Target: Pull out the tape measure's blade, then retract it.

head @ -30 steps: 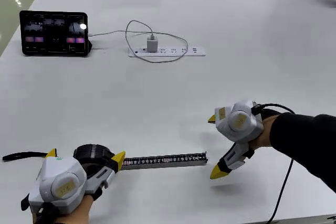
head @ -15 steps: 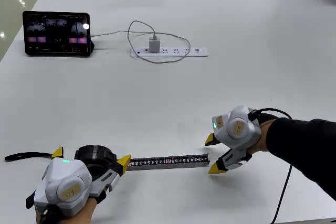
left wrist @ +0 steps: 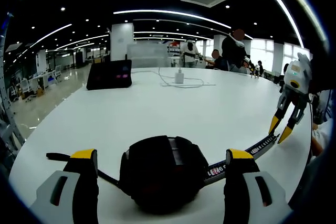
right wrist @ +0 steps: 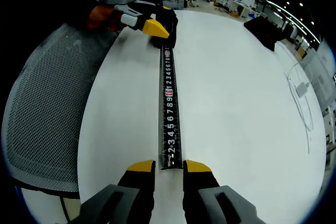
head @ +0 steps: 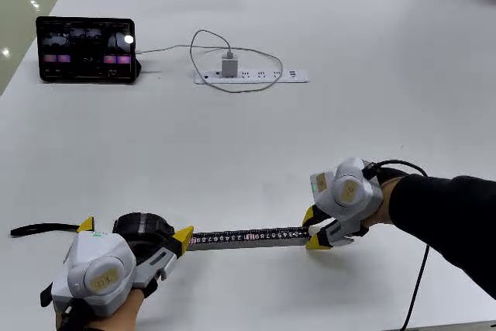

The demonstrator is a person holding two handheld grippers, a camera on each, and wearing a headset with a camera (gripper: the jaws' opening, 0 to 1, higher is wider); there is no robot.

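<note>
The black tape measure case (head: 143, 230) lies near the table's front left, with my left gripper (head: 134, 230) shut on it, one jaw on each side. In the left gripper view the case (left wrist: 163, 174) sits between the yellow-tipped jaws of that gripper (left wrist: 161, 156). The blade (head: 244, 236) runs flat along the table to the right. My right gripper (head: 311, 230) is shut on its free end. In the right gripper view the blade (right wrist: 169, 103) leads from the right gripper (right wrist: 169, 167) back to the case.
A tablet (head: 85, 48) stands at the back left. A white power strip (head: 252, 76) with a charger and looped cable (head: 229, 63) lies behind the middle. The case's black strap (head: 35, 230) trails left. The white table (head: 349, 114) reaches far back.
My right gripper has come down and left onto the blade's end, and its jaws have narrowed around it. The left gripper and the case have stayed in place.
</note>
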